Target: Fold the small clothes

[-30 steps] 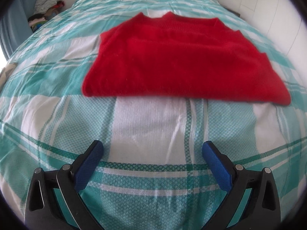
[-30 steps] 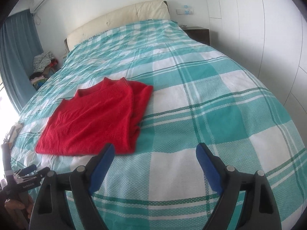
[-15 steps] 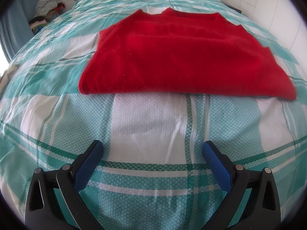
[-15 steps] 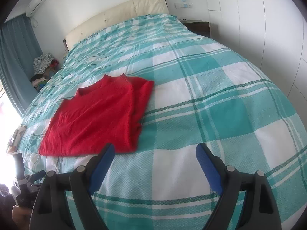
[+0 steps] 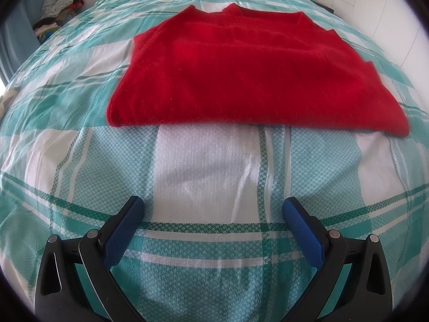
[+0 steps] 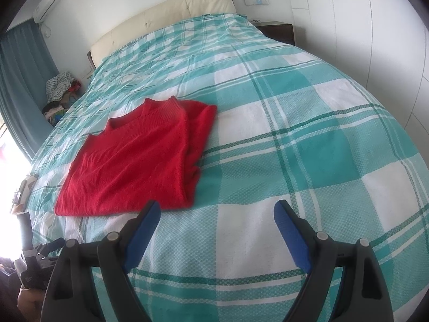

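Note:
A red knitted sweater (image 5: 249, 72) lies flat on the bed with its sleeves folded in and its collar at the far end. In the right wrist view the same red sweater (image 6: 139, 158) sits to the left, with a folded layer along its right side. My left gripper (image 5: 213, 209) hangs open over bare bedspread, a little short of the sweater's near hem. The right gripper (image 6: 217, 212) is open too, over the bedspread beside the sweater's near right corner. Neither holds anything.
The bed has a teal and white checked cover (image 6: 308, 139) and a cream headboard (image 6: 161, 18). A pile of clothes (image 6: 60, 91) lies by the curtain at the left. A dark nightstand (image 6: 276, 30) stands at the back right. White cupboard doors (image 6: 375, 26) run along the right.
In the left wrist view the sweater has come a bit nearer and sharper. In the right wrist view the sweater has shifted slightly right and up. Both grippers stay open.

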A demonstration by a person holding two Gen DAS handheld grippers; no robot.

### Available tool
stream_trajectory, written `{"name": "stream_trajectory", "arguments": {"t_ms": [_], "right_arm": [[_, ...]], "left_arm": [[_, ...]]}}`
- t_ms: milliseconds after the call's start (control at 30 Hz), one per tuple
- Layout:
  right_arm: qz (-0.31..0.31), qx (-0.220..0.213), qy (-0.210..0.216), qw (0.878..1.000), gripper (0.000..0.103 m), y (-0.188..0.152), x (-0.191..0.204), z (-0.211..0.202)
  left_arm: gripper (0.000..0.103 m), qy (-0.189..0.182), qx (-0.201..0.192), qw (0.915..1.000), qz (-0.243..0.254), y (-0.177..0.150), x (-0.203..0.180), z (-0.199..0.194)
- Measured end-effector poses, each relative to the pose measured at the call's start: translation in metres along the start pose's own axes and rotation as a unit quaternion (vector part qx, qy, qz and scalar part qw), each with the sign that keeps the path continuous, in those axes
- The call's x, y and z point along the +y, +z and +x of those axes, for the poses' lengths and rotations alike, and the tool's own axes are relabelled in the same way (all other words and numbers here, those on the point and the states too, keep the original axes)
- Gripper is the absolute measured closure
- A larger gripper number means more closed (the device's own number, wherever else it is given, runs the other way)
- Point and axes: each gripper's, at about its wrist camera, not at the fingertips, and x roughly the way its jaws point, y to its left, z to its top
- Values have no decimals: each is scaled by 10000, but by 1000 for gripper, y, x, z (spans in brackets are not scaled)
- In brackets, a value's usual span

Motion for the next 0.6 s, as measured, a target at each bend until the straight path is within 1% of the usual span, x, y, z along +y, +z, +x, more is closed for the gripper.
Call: {"name": "stream_trajectory", "arguments": {"t_ms": [167, 267, 333, 433, 467, 567, 600], "right_arm": [[5, 41, 44, 10000, 17, 1, 1, 2], [6, 13, 59, 10000, 17, 1, 0, 0], [27, -1, 64, 10000, 17, 2, -1, -1], [76, -13, 75, 9999, 17, 2, -3, -2], [89, -11, 75, 9999, 17, 2, -3, -2], [115, 14, 76, 9999, 17, 2, -4, -2], [118, 25, 79, 9999, 17, 2, -4, -1]], "left_arm": [[0, -38, 129, 9999, 29, 4, 0, -2], [0, -141, 188, 9997, 78, 7, 1, -6], [0, -248, 122, 9996, 81, 9, 4, -13], [0, -233, -106, 9996, 93, 12, 7, -24], [0, -300, -162, 9994, 77, 13, 8, -27], [0, -691, -318, 9970, -119, 16, 17, -37], [0, -744, -385, 9963, -188, 17, 20, -40]]}}
